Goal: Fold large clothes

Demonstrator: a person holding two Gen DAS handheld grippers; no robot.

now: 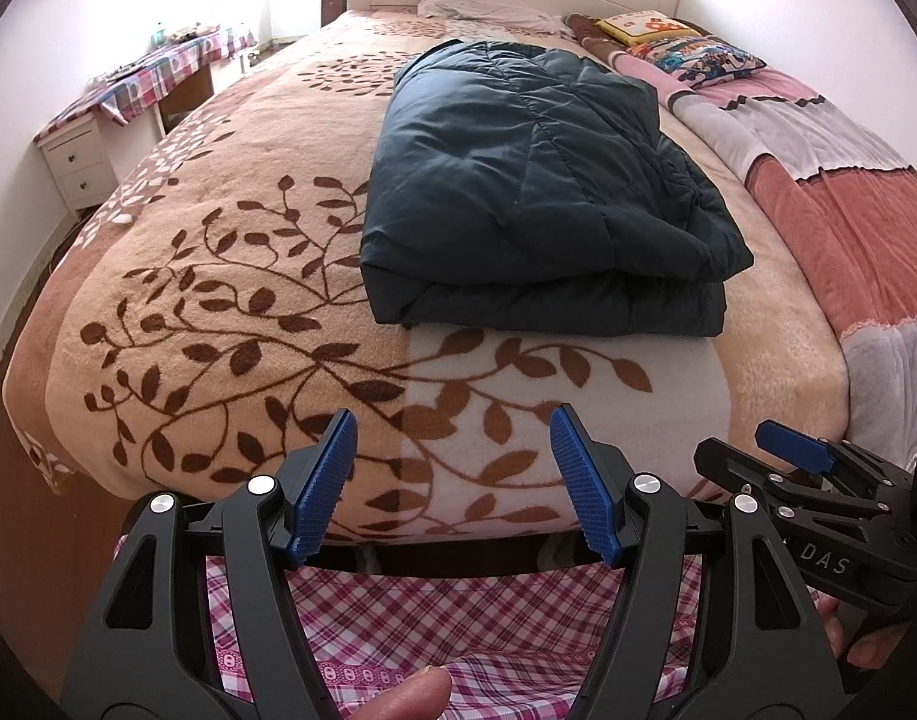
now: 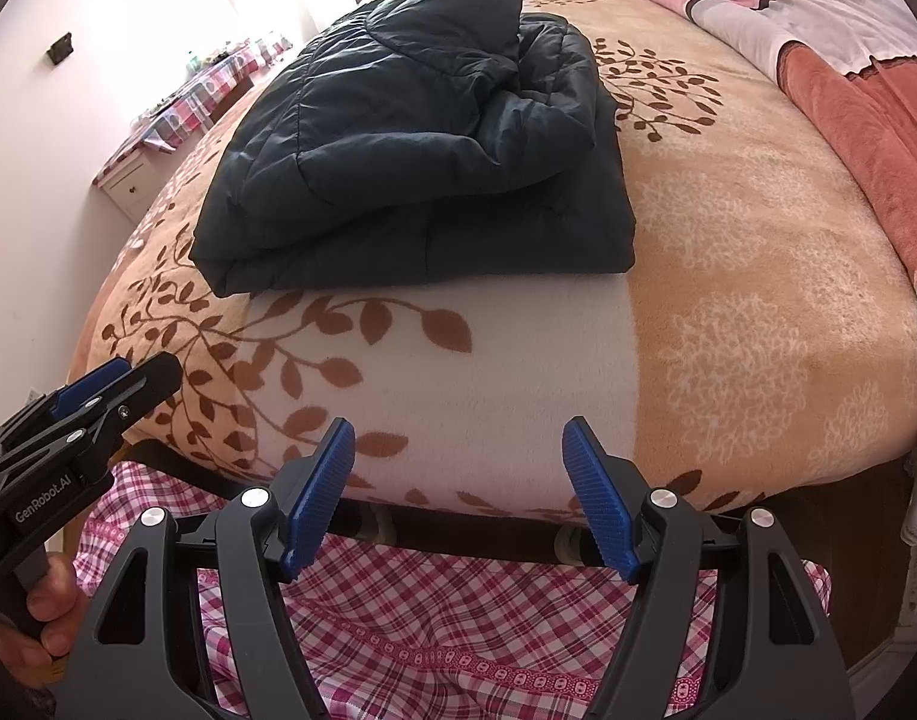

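A dark navy quilted jacket [image 1: 536, 186] lies folded in a thick rectangle on the bed, also in the right wrist view [image 2: 416, 150], where a bunched upper layer sits on top. My left gripper [image 1: 452, 480] is open and empty, held near the bed's foot edge, well short of the jacket. My right gripper [image 2: 458, 486] is open and empty, also at the foot edge. Each gripper shows from the side in the other's view: the right gripper [image 1: 794, 450] and the left gripper [image 2: 92, 390].
The bed carries a beige blanket with brown leaf print [image 1: 230, 276], a pink-and-grey quilt [image 1: 818, 150] on the right and pillows [image 1: 692, 48] by the headboard. A checked sheet [image 1: 458, 618] hangs below. A white drawer unit [image 1: 77, 162] and a covered table [image 1: 152, 72] stand left.
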